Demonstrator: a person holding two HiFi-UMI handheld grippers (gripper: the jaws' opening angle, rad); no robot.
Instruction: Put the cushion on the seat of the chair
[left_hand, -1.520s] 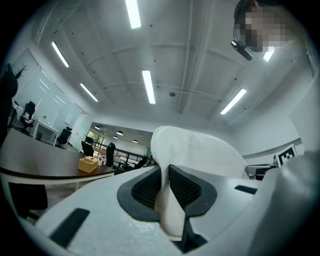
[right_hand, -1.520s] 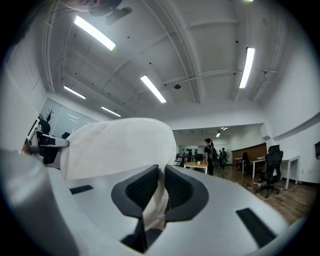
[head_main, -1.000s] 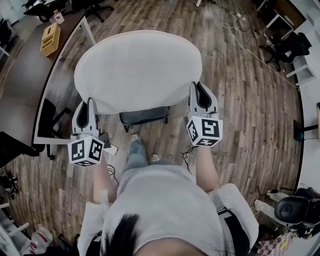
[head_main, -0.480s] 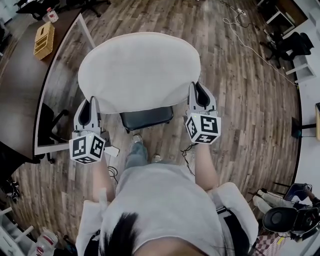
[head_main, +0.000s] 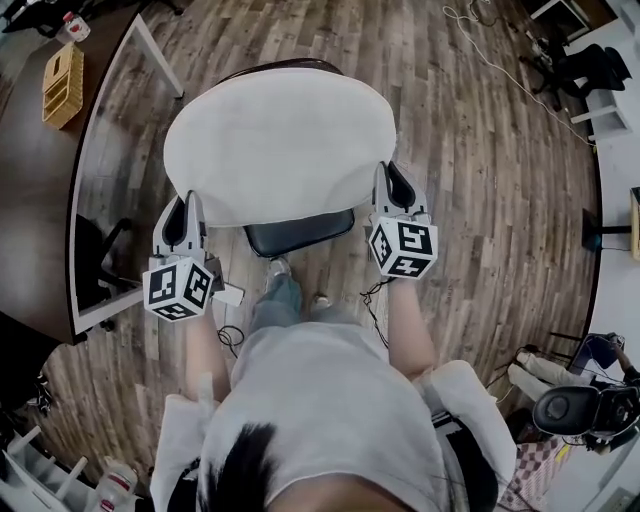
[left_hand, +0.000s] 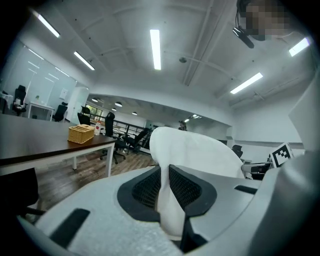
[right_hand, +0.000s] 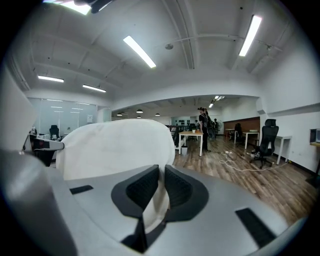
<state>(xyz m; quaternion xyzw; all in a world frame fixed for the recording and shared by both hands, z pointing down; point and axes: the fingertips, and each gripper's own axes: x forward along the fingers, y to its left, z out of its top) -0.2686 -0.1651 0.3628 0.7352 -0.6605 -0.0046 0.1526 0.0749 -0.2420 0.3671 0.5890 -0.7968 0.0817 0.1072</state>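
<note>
Jaws of the left gripper (head_main: 184, 208) and the right gripper (head_main: 396, 182) are each pinched tight on opposite edges of the large oval white fabric cushion (head_main: 280, 135), so it spreads flat at the frame's centre. It hovers over the black padded chair seat (head_main: 298, 236), whose front edge peeks out just below it; gripping both sides likely keeps it level for lowering.
</note>
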